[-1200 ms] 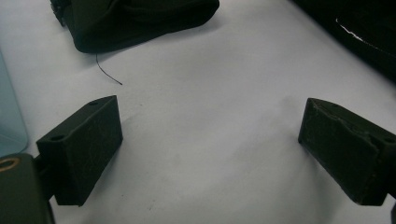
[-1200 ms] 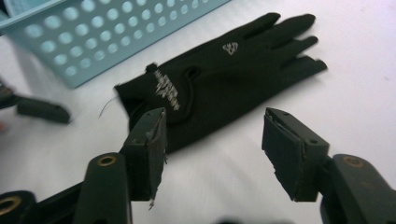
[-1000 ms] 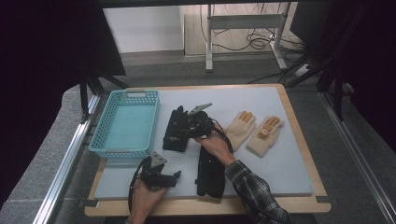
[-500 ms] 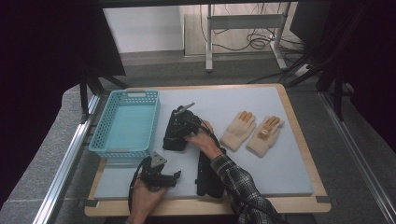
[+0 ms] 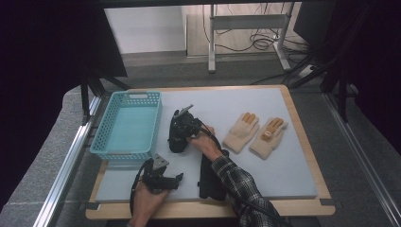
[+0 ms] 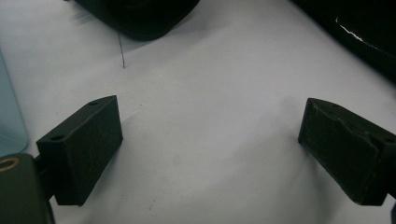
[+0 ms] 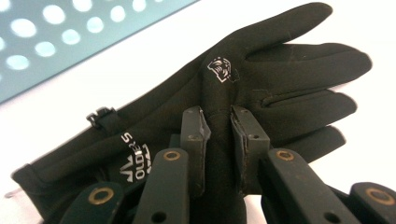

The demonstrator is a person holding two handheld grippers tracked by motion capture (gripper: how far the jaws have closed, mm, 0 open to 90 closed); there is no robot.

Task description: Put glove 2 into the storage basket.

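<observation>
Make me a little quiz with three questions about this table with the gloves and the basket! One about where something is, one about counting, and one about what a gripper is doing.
1. Where does the blue basket sit on the table?
A. on the left
B. on the far right
C. on top of the gloves

2. How many tan gloves lie side by side?
A. one
B. two
C. four

3. What is the right gripper doing?
A. hanging wide open in the air
B. pinching a fold of the black glove
C. holding the basket

Answers:
1. A, the high view shows the basket at the table's left, beside the black glove.
2. B, a pair lies right of the person's hand.
3. B, the right gripper view shows both pads pressed on a ridge of black cloth; the jaws have just been closing.
</observation>
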